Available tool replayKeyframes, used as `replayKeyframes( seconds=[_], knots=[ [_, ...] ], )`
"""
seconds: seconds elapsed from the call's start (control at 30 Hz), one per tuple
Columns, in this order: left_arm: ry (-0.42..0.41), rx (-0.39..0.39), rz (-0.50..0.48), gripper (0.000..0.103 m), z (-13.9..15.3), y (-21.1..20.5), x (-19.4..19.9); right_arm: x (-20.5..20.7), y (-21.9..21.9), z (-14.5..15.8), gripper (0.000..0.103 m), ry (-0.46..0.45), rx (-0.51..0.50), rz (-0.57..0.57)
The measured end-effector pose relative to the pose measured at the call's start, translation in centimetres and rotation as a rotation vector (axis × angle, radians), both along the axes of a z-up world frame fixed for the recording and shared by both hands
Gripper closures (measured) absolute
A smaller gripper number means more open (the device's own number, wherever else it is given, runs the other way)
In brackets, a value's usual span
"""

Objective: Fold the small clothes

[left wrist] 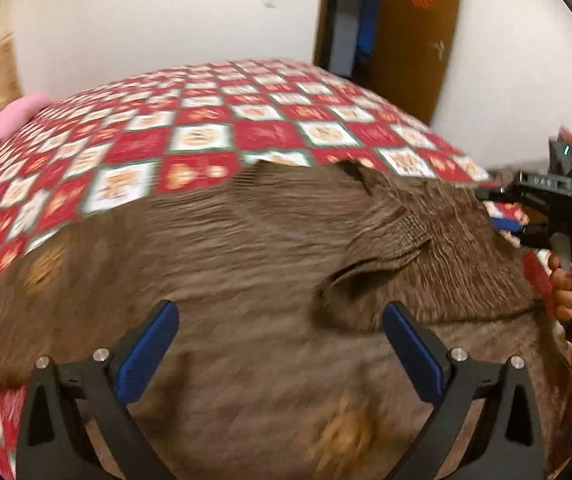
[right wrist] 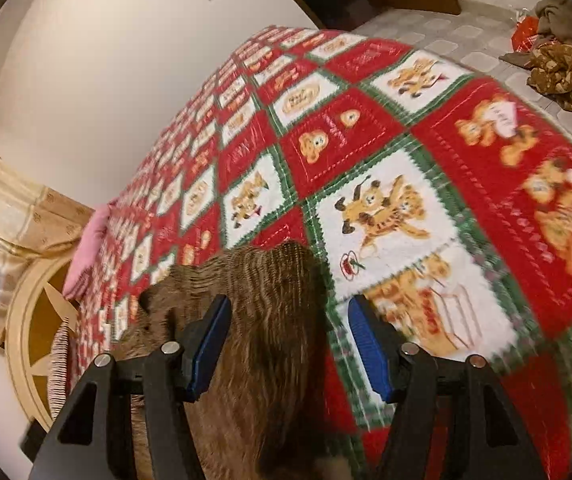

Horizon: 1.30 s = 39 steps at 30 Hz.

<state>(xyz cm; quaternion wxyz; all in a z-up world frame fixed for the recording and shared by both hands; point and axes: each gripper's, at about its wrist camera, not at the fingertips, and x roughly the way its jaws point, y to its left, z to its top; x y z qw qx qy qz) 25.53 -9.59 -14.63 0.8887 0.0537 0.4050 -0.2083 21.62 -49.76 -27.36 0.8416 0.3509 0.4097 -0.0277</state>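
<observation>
while both grippers gape, the brown sweater (left wrist: 246, 264) lies spread.

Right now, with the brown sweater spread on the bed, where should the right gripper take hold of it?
Probably the ribbed cuff end of the sleeve, which lies flat on the quilt just ahead of the right gripper. Come in from the near side along the sleeve, with the jaws open across its width: the free edge there is thin enough to pinch.

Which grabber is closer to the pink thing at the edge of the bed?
Left, as far as I can tell. The left gripper hovers over the brown sweater, on the pink thing's side. The right gripper sits at the sweater's far end.
</observation>
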Motion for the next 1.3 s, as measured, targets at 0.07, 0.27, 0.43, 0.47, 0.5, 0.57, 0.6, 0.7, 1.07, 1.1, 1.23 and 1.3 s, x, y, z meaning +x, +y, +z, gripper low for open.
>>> replayKeyframes(
  seconds=[0.07,0.27,0.43,0.47,0.5,0.57,0.6,0.7,1.07,1.1,1.23,1.3],
  knots=[
    [0.054,0.02,-0.004,0.001,-1.3,-1.9,1.6,1.1,0.5,0.2,0.072,-0.002,-0.04,0.062],
    [0.083,-0.112,0.02,0.056,-1.6,-2.8,2.2,1.9,4.2,4.0,0.099,-0.073,-0.331,0.178],
    [0.267,-0.357,0.032,0.093,-1.9,-1.9,1.6,1.4,7.3,8.5,0.099,-0.206,-0.603,0.222],
    [0.288,-0.407,0.044,0.093,-1.8,-1.5,1.1,2.0,7.7,7.9,0.099,-0.185,-0.655,0.24],
    [0.294,-0.432,0.073,0.093,-1.6,-1.2,0.4,3.0,8.1,7.2,0.099,-0.153,-0.67,0.25],
    [0.279,-0.414,0.154,0.093,-1.8,-0.9,0.1,5.4,7.5,3.6,0.098,0.003,-0.703,0.269],
    [0.263,-0.389,0.208,0.091,-2.0,-0.3,0.2,6.5,6.8,1.5,0.096,0.107,-0.725,0.272],
    [0.284,-0.426,0.224,0.092,-2.7,1.6,1.0,5.4,5.2,2.0,0.086,0.056,-0.701,0.21],
    [0.203,-0.294,0.095,0.014,-0.1,-1.6,0.7,-4.0,8.5,6.5,0.056,-0.141,-0.481,0.262],
    [0.202,-0.267,0.061,0.011,-0.1,-2.9,1.0,-4.3,9.1,5.7,0.074,-0.118,-0.465,0.303],
    [0.18,-0.103,0.113,0.015,-1.7,-5.1,4.0,-5.7,10.8,0.8,0.083,0.019,-0.495,0.4],
    [0.147,-0.11,0.212,0.023,-1.3,-2.9,5.2,-7.3,10.2,0.0,0.083,-0.022,-0.468,0.382]
  ],
)
